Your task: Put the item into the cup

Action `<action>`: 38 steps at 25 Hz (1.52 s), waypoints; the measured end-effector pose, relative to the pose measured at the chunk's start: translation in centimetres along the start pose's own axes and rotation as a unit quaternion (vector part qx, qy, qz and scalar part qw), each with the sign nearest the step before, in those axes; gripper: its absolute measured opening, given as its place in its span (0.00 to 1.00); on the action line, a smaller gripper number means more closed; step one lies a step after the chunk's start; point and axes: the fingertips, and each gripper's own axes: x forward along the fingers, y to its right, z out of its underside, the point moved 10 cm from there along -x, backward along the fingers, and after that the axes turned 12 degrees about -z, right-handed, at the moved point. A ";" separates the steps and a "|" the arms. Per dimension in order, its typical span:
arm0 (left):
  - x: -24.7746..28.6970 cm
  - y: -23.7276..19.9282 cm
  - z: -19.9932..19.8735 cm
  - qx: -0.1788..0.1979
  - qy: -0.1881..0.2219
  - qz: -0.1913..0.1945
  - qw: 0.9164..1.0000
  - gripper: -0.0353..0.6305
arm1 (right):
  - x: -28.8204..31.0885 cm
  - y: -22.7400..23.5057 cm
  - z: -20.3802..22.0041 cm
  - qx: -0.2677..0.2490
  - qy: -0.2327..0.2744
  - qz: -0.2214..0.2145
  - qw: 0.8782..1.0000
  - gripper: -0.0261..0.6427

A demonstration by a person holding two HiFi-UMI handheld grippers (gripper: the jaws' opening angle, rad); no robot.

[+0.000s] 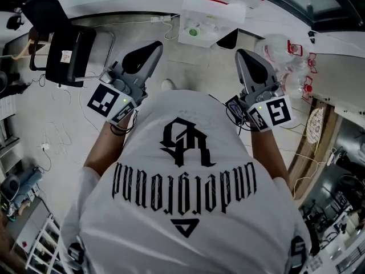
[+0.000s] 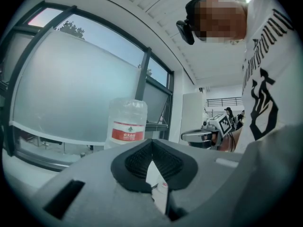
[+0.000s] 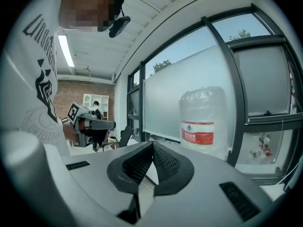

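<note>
Although no view is showing clearly which thing is the cup or the item, the left gripper (image 1: 145, 53) and right gripper (image 1: 246, 59) are being held at the person's chest, jaws clenched together on nothing. Only the gripper views are showing a large clear water jug (image 2: 127, 122) with a red label, standing at centre frame before the frosted window (image 2: 71, 93). Only the head view is showing a clear box (image 1: 212, 17) on the tabletop (image 1: 114, 1) at upper centre, holding something small and green (image 1: 193, 32), and a black chair (image 1: 68, 47) at upper left.
</note>
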 end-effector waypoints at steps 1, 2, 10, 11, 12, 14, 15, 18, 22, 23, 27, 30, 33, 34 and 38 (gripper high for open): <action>0.3 1.0 0.1 -0.003 -0.001 -0.002 1.000 0.07 | -0.9 0.3 0.2 0.002 -0.001 -0.003 1.000 0.06; 0.6 2.1 0.3 -0.005 -0.001 -0.003 1.000 0.07 | -1.9 0.6 0.4 0.003 -0.002 -0.005 1.000 0.06; 2.4 11.2 1.7 -0.010 -0.006 -0.025 1.000 0.07 | -9.7 2.4 2.6 0.011 -0.009 -0.039 0.999 0.06; 2.3 12.2 1.9 -0.011 -0.006 -0.031 0.999 0.07 | -10.5 2.5 2.8 0.012 -0.009 -0.045 0.999 0.06; 2.1 13.2 2.0 -0.011 -0.005 -0.037 0.999 0.07 | -11.3 2.4 3.0 0.012 -0.009 -0.050 0.999 0.06; 1.7 15.3 2.3 -0.007 -0.002 -0.051 0.999 0.07 | -12.9 2.3 3.5 0.013 -0.008 -0.060 0.998 0.06; 1.5 16.2 2.4 -0.004 -0.002 -0.057 0.998 0.08 | -13.6 2.3 3.8 0.013 -0.008 -0.065 0.998 0.06; 0.8 18.7 2.9 0.004 -0.005 -0.071 0.997 0.08 | -15.5 2.0 4.5 0.015 -0.007 -0.077 0.997 0.06; -0.7 21.0 3.6 0.004 -0.016 -0.094 0.995 0.08 | -16.7 1.8 5.4 0.018 -0.009 -0.101 0.995 0.06; -1.1 21.5 3.7 0.004 -0.018 -0.097 0.995 0.07 | -16.8 1.6 5.6 0.018 -0.010 -0.106 0.994 0.06; -2.9 22.6 3.6 0.019 -0.017 -0.101 0.995 0.08 | -17.0 0.0 6.0 0.012 -0.013 -0.119 0.993 0.06; -4.4 22.9 3.7 0.038 -0.016 -0.099 0.994 0.08 | -16.6 -1.6 6.3 0.006 -0.014 -0.123 0.992 0.06; -5.9 23.0 4.0 0.040 -0.014 -0.093 0.995 0.07 | -16.4 -3.3 6.5 0.003 -0.015 -0.120 0.993 0.06; -6.6 23.0 4.1 0.039 -0.014 -0.090 0.995 0.07 | -16.4 -4.1 6.5 0.003 -0.016 -0.118 0.993 0.06; -10.0 22.7 4.2 0.035 -0.018 -0.085 0.996 0.07 | -16.1 -7.4 6.2 0.001 -0.014 -0.111 0.994 0.06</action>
